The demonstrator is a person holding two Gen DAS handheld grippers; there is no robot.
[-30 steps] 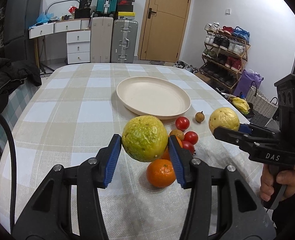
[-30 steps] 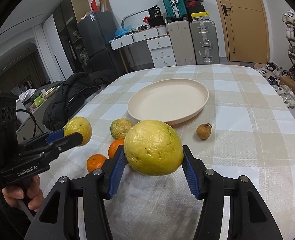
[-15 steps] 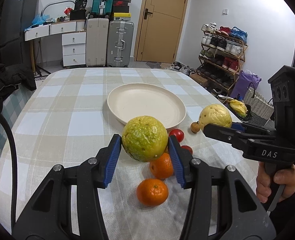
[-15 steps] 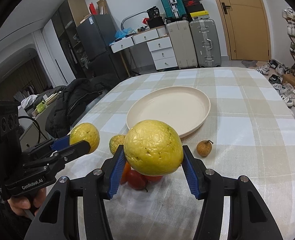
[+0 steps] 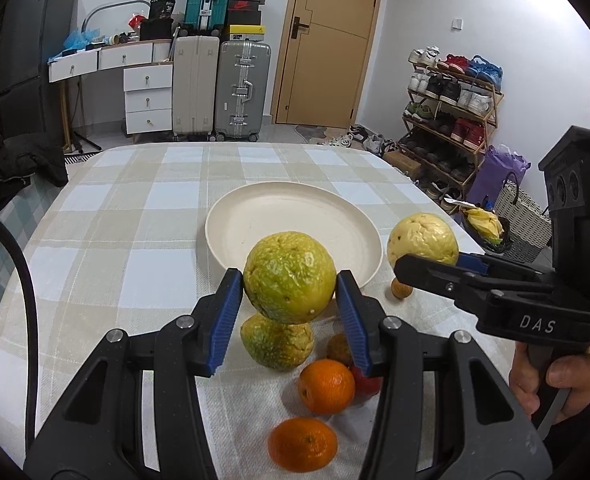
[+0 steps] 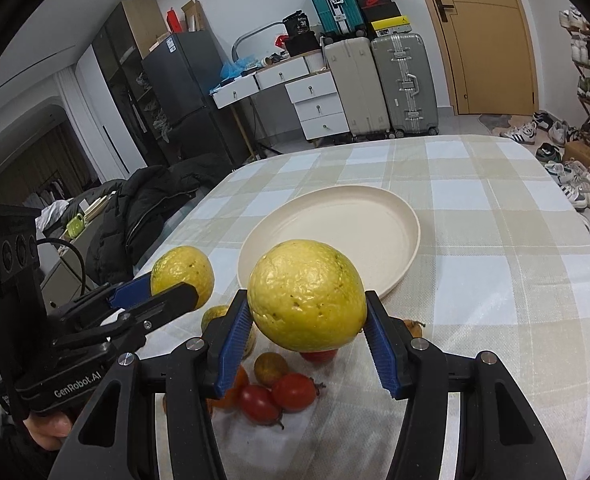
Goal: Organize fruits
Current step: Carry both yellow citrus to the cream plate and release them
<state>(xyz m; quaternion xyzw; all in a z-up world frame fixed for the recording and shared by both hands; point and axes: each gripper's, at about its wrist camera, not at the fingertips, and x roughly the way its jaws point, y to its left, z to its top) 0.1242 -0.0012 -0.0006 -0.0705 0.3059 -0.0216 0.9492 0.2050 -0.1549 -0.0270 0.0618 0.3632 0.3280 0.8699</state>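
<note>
My left gripper (image 5: 289, 304) is shut on a green-yellow fruit (image 5: 289, 276) held above the table, just short of the cream plate (image 5: 295, 224). My right gripper (image 6: 307, 328) is shut on a yellow fruit (image 6: 307, 296), also held up near the plate (image 6: 335, 224). Each gripper shows in the other's view, the right one (image 5: 495, 292) with its yellow fruit (image 5: 422, 240), the left one (image 6: 107, 320) with its fruit (image 6: 182, 272). Below lie another green-yellow fruit (image 5: 277, 344), two oranges (image 5: 326, 386), red tomatoes (image 6: 277, 396) and small brown fruits (image 5: 401, 289).
The table has a checked cloth (image 5: 135, 216). A black jacket (image 6: 143, 208) lies beside its left edge. Suitcases (image 5: 241, 92), drawers and a door stand at the back; a shoe rack (image 5: 451, 108) is at the right.
Both grippers have risen and pulled back with their fruits, so more of the loose fruit pile shows beneath them. Both remain shut on their fruits.
</note>
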